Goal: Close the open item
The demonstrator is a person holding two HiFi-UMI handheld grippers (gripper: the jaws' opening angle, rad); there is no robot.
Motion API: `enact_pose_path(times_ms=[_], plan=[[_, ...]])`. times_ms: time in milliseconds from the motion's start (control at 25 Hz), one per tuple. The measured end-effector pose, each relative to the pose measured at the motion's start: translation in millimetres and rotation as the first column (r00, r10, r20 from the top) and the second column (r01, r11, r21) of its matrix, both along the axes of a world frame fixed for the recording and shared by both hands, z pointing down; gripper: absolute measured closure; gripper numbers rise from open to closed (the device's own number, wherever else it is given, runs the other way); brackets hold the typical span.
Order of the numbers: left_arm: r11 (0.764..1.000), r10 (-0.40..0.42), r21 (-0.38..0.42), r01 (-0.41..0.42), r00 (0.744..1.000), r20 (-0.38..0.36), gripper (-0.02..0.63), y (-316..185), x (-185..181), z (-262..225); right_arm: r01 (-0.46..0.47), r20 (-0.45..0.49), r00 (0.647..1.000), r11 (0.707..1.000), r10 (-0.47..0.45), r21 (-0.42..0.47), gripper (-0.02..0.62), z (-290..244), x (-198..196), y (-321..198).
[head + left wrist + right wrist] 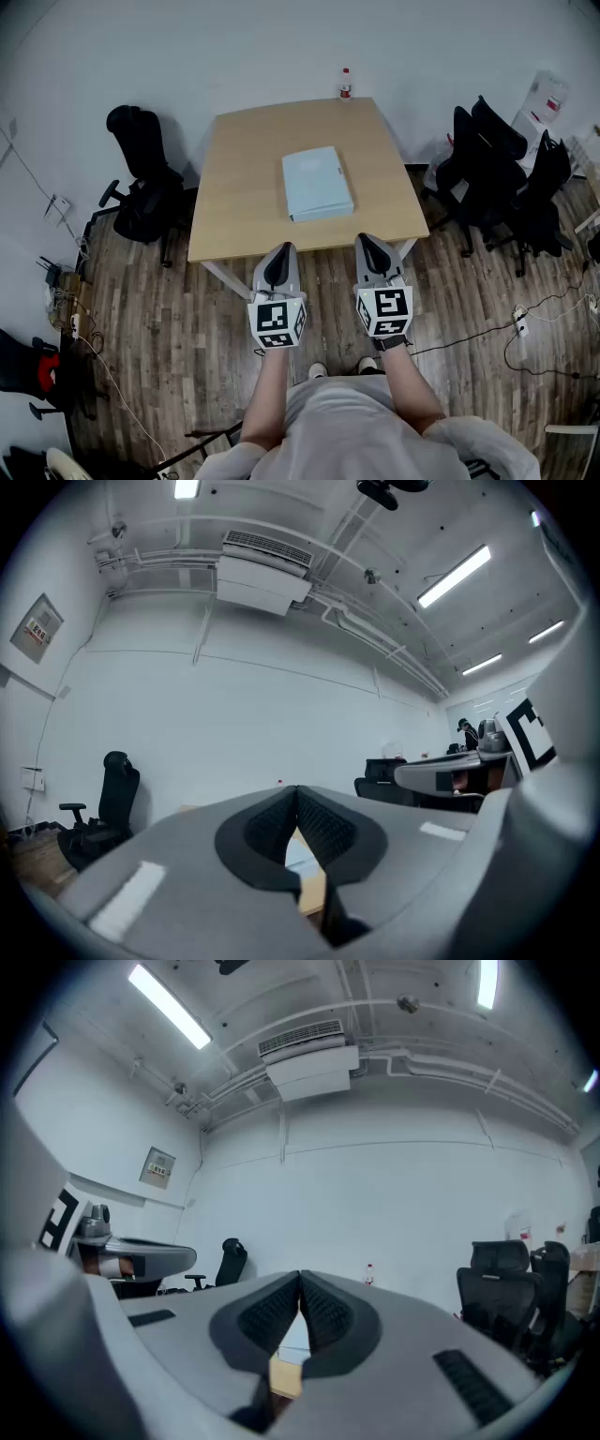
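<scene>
Evidently shut, the blue folder (318,183) lies flat on the table (239,197); left tool (281,250) and right tool (368,241) are pressed together.

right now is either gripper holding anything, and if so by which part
Nothing is held. The left gripper and the right gripper each have their jaws closed together with nothing between them. The pale blue folder lies on the table, apart from both.
</scene>
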State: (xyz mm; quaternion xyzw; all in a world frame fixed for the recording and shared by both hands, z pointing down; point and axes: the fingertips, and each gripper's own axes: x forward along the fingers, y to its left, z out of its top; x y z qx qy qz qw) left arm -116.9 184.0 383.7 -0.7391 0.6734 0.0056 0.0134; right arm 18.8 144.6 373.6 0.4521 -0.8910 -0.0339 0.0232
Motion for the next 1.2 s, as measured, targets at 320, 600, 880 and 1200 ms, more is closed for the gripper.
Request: enact_pose_path(times_ms=[320, 600, 880, 1200], plan=[[0.999, 0.044, 0.015, -0.043, 0.998, -0.042, 0.597, 15, -20, 7, -0.043, 0.002, 0.999, 0.996, 0.043, -0.076, 0.581, 20, -19, 27], [0.997, 0.070, -0.012, -0.071, 0.996, -0.052, 0.596, 1, -15, 18, -0.061, 0.008, 0.998, 0.994, 0.062, -0.088, 0.581, 26, -18, 17], [0.998, 0.060, -0.030, -0.061, 0.997, -0.053, 0.597, -39, -18, 20, -0.033, 0.025, 0.999, 0.992, 0.036, -0.119, 0.581, 32, -25, -26], [0.999, 0.021, -0.038, -0.023, 0.999, -0.045, 0.597, -105, -19, 24, 0.035, 0.055, 0.998, 0.991, -0.028, -0.129, 0.581, 33, -36, -103]])
